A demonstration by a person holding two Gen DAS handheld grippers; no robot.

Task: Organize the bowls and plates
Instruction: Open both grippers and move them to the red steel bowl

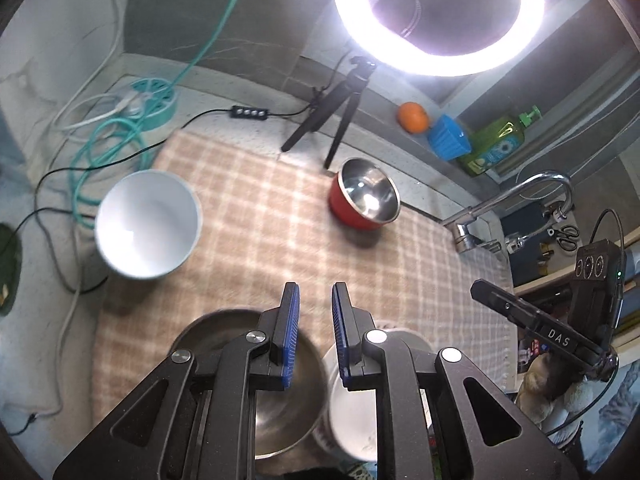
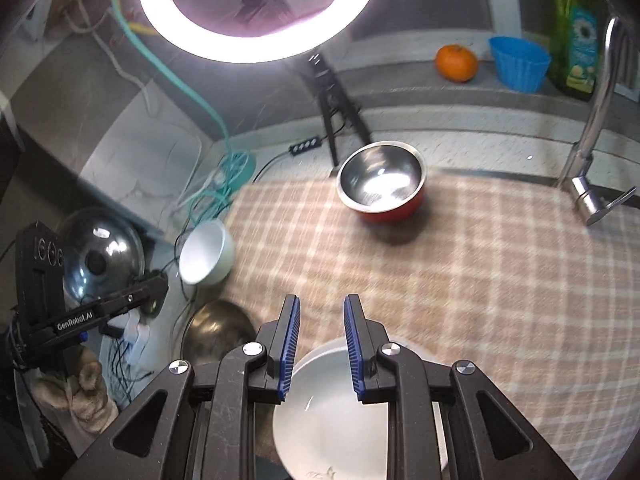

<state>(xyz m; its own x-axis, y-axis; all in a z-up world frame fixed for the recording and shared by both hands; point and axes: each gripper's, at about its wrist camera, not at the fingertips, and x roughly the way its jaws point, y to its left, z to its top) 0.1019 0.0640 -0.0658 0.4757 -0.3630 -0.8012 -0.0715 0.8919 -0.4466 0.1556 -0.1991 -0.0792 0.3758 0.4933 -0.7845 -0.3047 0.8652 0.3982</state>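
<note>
bowls sit scattered over the beige checked cloth (image 1: 256,216) on the counter: a red bowl with a shiny steel inside (image 1: 365,195) far back near the black tripod (image 1: 320,120), a white ceramic bowl (image 1: 148,224) at the cloth's left edge, and, close under the two grippers, a dull steel bowl (image 1: 224,332) beside a white bowl with a patterned outside (image 2: 340,408). no plate shows. the left gripper (image 1: 315,336) hangs above the gap between those two near bowls, its blue pads drawn near together with nothing between them. the right gripper (image 2: 321,344) hovers over the near white bowl, its jaws a little apart and empty as well, no pad touching the rim. neither tool carries anything, so this looks like the pause between placements, with the two near bowls already gathered side by side. the next move likely calls for reaching out to a far bowl, the red one or the white one on the left, spreading the pads wider, pinching the rim and bringing it to the near group.
</note>
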